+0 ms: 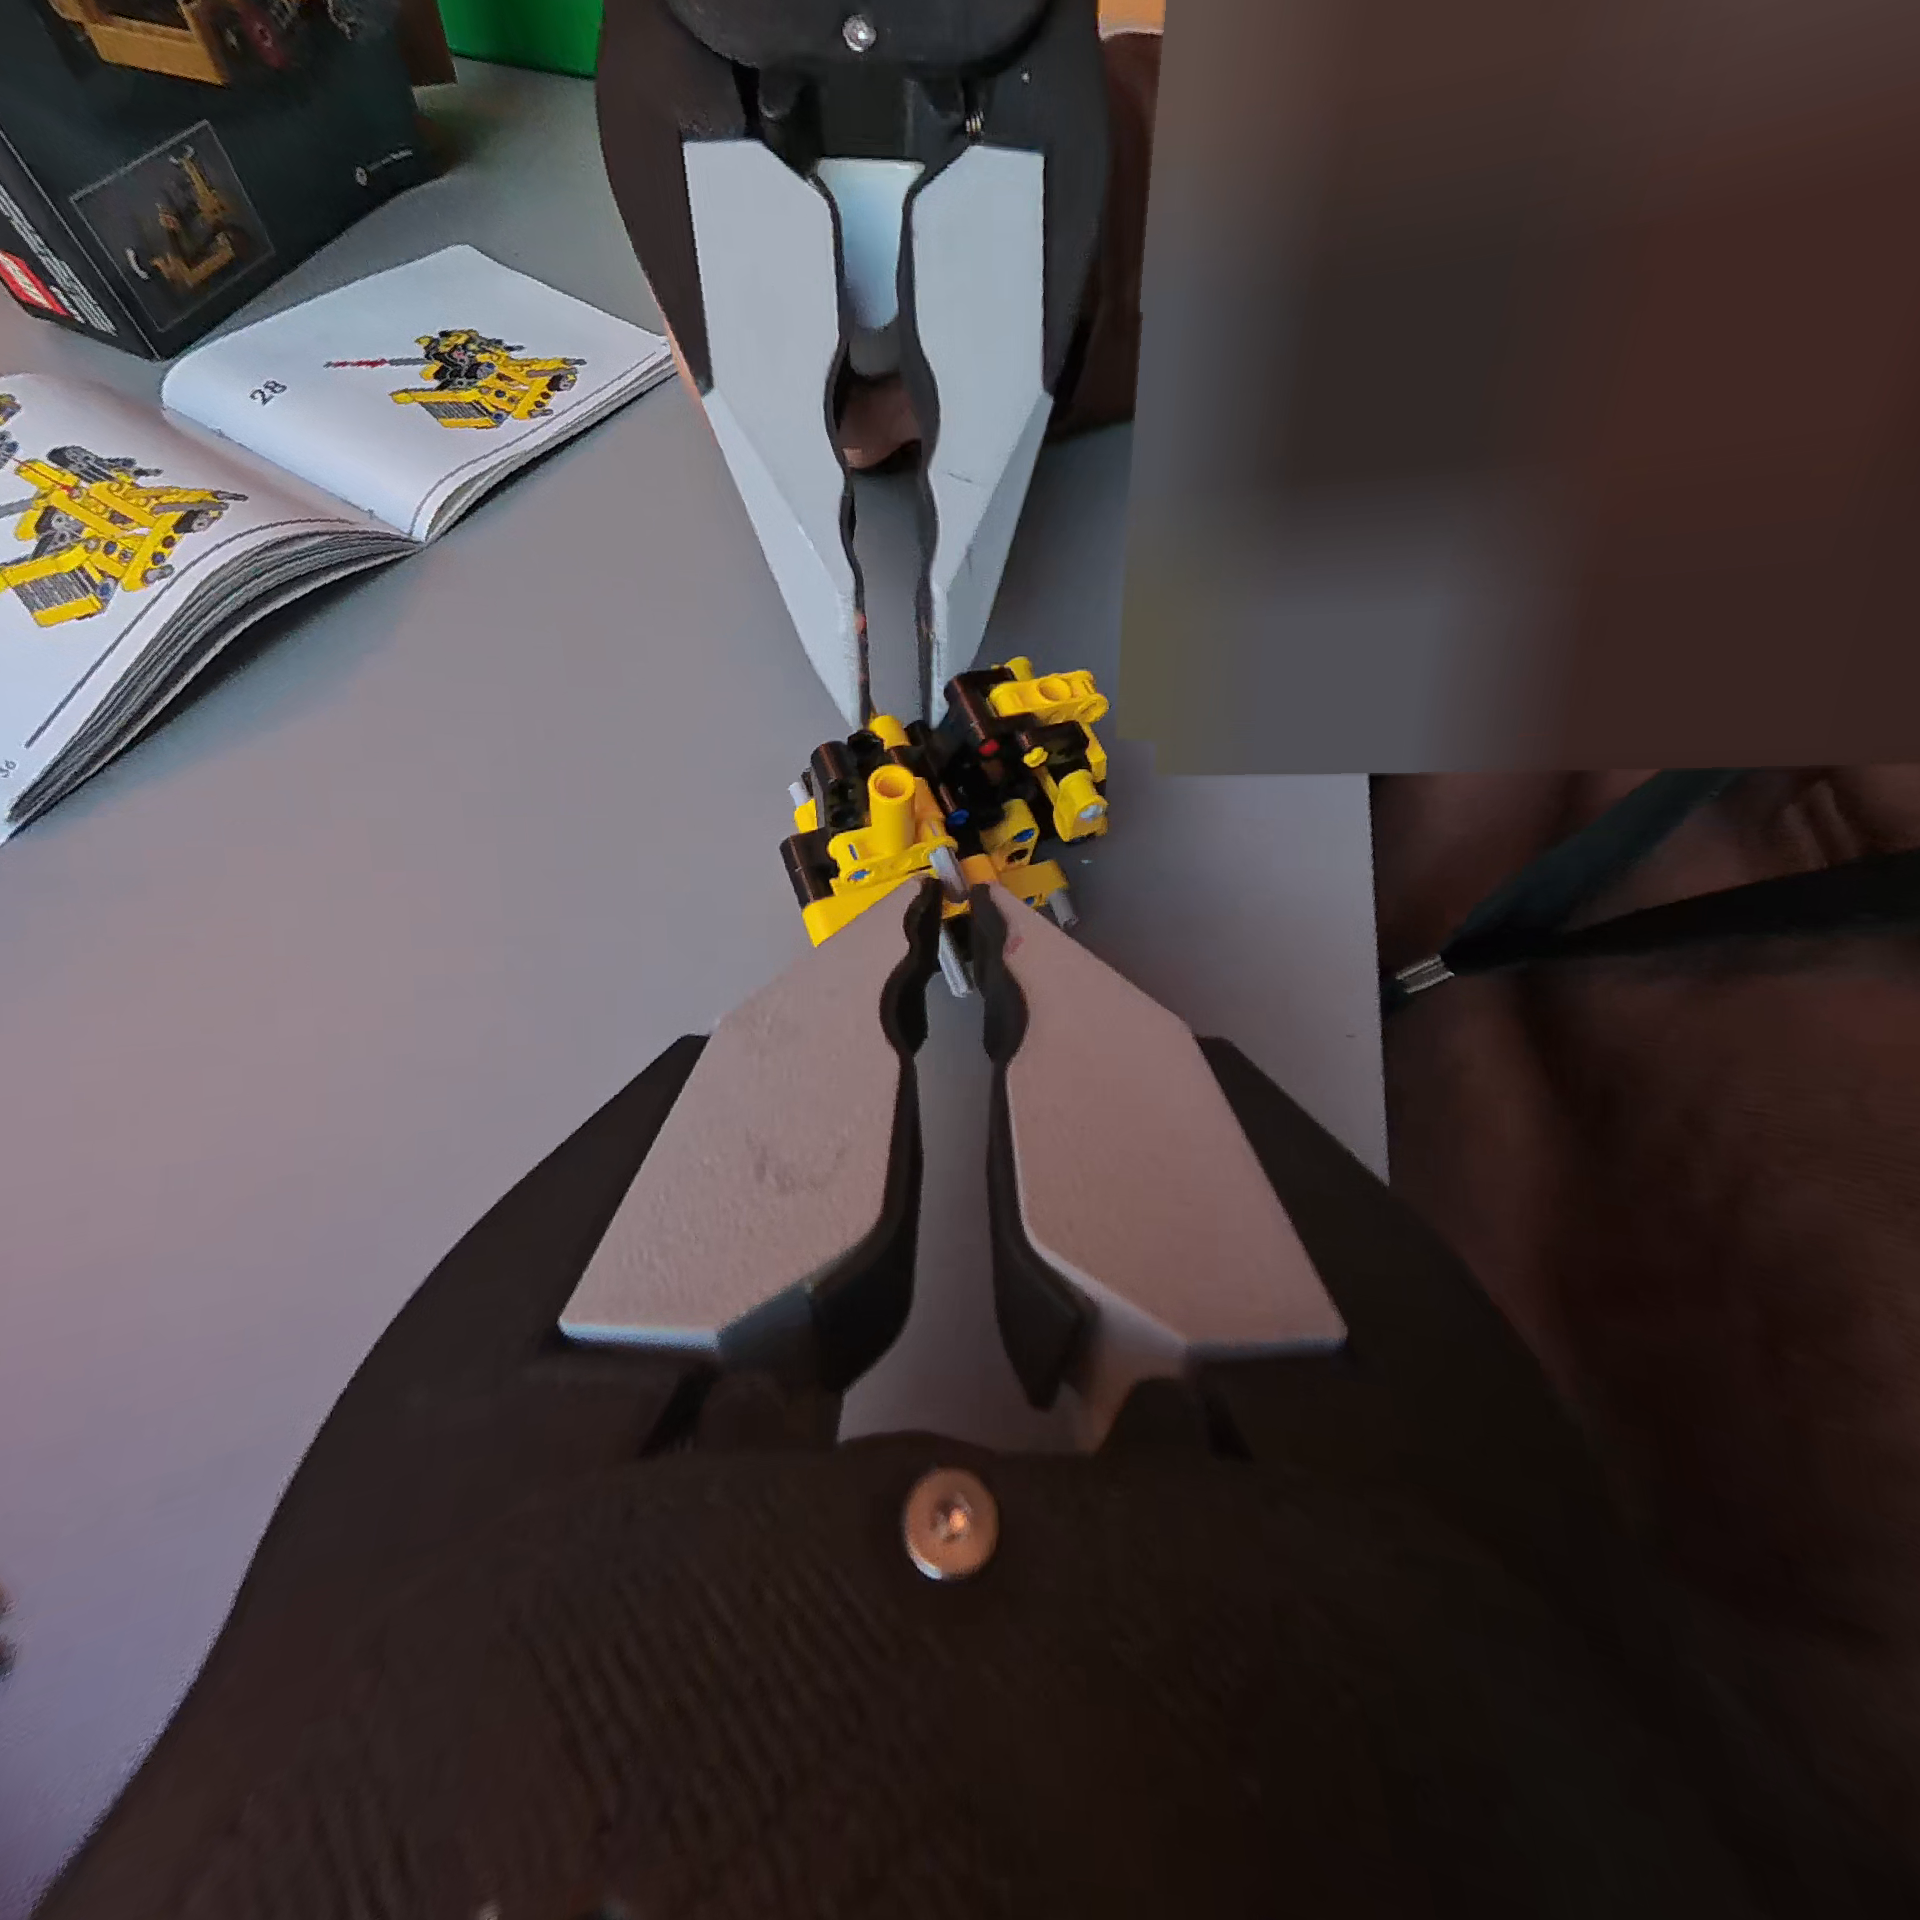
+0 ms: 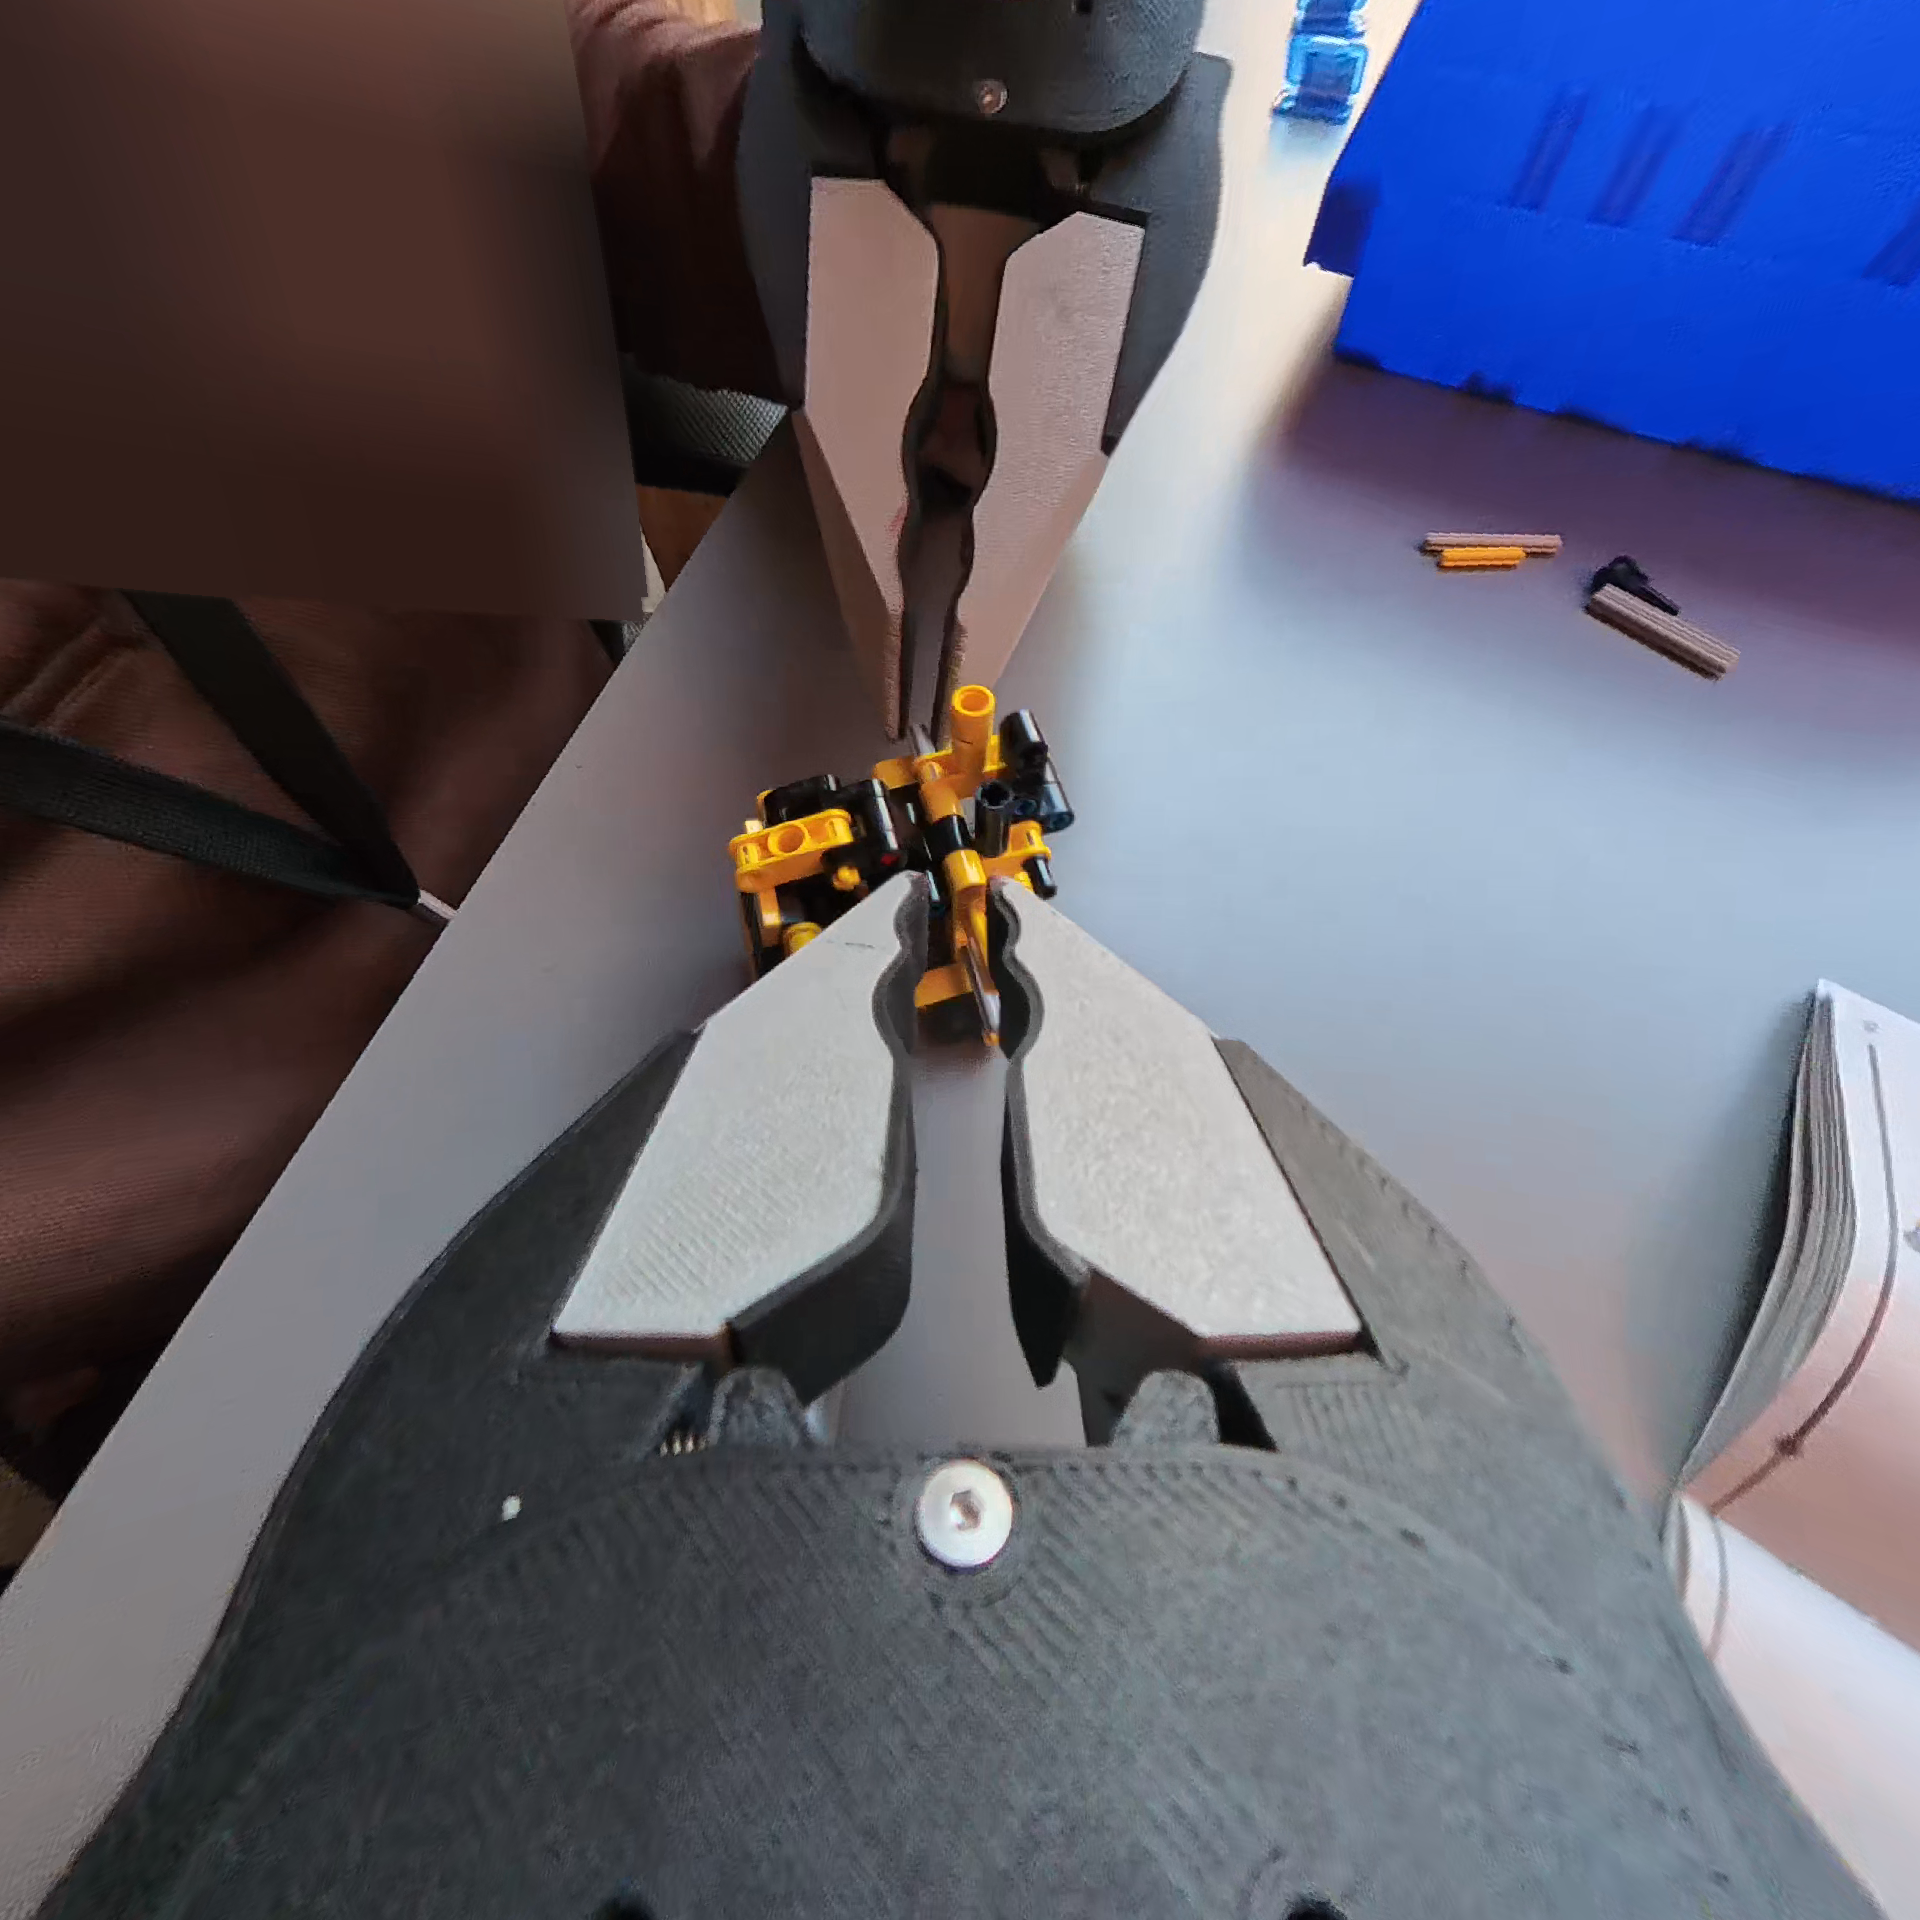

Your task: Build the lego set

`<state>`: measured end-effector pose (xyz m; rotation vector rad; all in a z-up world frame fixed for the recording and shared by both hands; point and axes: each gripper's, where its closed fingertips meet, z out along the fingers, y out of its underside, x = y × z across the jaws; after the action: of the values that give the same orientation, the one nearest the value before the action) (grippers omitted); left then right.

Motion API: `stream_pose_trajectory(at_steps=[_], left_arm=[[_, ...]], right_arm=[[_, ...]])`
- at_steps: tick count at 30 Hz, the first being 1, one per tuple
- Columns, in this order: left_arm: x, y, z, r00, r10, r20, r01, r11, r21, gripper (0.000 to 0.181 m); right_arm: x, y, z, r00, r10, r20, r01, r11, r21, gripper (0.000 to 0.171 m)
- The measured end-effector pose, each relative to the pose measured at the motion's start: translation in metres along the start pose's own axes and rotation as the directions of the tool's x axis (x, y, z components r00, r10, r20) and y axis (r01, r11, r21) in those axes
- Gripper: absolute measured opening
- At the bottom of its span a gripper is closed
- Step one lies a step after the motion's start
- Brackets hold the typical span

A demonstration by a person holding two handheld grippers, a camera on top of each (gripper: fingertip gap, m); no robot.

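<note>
A small yellow and black lego model (image 1: 940, 805) sits on the grey table (image 1: 468, 935) between the two grippers, near the table's edge. My left gripper (image 1: 956, 899) comes from below and is shut on a grey axle (image 1: 953, 940) sticking out of the model. My right gripper (image 1: 899, 712) comes from the opposite side and meets the model's far end. In the right wrist view the right gripper (image 2: 951, 896) is shut on a yellow part of the model (image 2: 831, 836), and the left gripper (image 2: 925, 727) pinches the far end.
An open instruction booklet (image 1: 312, 468) and the set's dark box (image 1: 187, 177) lie at the far left. A blue bin (image 2: 1662, 260) and loose tan, orange and black pieces (image 2: 1491, 549) (image 2: 1662, 634) lie right of the model. The table edge (image 2: 582, 831) borders a person's brown clothing.
</note>
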<state>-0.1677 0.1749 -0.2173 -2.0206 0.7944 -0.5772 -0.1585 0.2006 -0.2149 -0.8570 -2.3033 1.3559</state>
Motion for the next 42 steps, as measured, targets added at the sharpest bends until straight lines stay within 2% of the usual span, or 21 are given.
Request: stream_pose_trajectory(at_steps=[5,13,42], left_arm=[[-0.009,-0.0005,-0.0024,1.0,-0.012,0.026,0.012,1.0,0.008,0.001],[-0.0063,-0.0007,-0.0014,0.999,0.006,-0.032,-0.006,1.0,0.002,0.001],[-0.0035,-0.0005,-0.0002,0.998,0.04,-0.058,-0.041,0.999,-0.009,0.001]], right_arm=[[-0.005,0.0006,-0.0014,0.999,0.005,0.046,-0.004,1.0,-0.005,0.0],[-0.0031,0.0013,-0.0033,0.999,0.042,0.025,-0.043,0.999,0.006,0.001],[-0.0083,0.003,-0.0014,0.999,0.051,-0.006,-0.052,0.998,-0.045,0.001]])
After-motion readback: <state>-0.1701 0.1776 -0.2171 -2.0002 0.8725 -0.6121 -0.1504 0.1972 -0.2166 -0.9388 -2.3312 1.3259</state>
